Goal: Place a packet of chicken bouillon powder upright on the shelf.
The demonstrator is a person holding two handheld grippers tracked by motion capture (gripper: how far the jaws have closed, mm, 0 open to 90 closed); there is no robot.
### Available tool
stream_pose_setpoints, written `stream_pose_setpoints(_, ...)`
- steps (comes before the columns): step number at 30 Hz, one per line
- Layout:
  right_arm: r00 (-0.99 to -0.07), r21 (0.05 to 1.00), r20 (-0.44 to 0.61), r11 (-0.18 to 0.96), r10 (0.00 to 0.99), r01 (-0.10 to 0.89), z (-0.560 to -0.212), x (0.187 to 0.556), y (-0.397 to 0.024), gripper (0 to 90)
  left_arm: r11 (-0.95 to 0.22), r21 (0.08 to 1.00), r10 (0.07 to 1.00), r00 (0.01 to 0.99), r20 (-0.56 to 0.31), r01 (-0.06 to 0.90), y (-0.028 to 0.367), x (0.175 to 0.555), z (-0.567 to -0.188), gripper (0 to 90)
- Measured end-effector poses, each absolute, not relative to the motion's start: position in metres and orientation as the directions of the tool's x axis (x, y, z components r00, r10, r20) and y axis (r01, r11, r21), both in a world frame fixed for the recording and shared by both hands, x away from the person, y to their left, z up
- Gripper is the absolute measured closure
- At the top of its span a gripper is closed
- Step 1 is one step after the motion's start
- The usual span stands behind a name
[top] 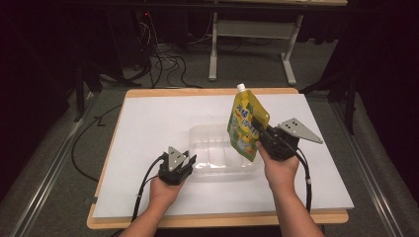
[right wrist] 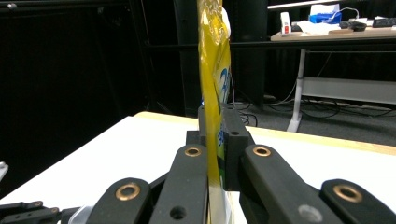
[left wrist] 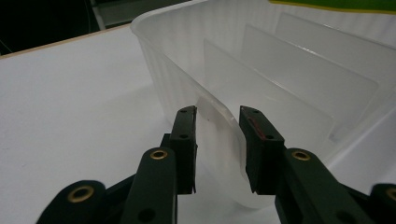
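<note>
Left gripper: jaws clamped on the near left corner of the bin wall, one jaw inside the rim, one outside; pads press on the clear plastic.
Left hand: holds the gripper low over the sheet, just left of the bin.
Bin: clear plastic, upright on the sheet, between the two grippers; upright dividers inside, seen in the left gripper view ahead of the jaws.
Right gripper: jaws closed on the pouch, pinching its flat body edge-on.
Right hand: carries the gripper at the bin's right end.
Pouch: yellow-green, white cap on top, upright with a slight tilt; lower end hangs above the bin's right part.
Sheet: white, beneath both grippers, lying on the table.
</note>
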State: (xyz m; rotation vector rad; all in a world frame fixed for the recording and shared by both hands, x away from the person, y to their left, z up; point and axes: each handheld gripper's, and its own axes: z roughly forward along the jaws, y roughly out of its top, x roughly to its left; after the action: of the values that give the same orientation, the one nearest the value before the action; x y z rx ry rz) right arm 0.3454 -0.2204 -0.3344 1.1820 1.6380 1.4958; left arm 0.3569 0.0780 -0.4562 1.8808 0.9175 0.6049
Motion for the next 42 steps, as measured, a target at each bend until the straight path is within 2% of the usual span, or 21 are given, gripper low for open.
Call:
stream_pose_setpoints(24, -0.358, 0.975, 0.113, -0.033, 0.927, 0.222, -0.352, 0.355, -0.207, 90.0, -0.317, 0.891, 0.786, 0.616, 0.054, 0.326, 0.072, 0.352, -0.457, 66.4)
stream_pose_setpoints(42, -0.365, 0.976, 0.125, -0.048, 0.923, 0.213, -0.353, 0.353, -0.201, 90.0, -0.318, 0.89, 0.786, 0.616, 0.056, 0.325, 0.072, 0.352, -0.457, 66.4)
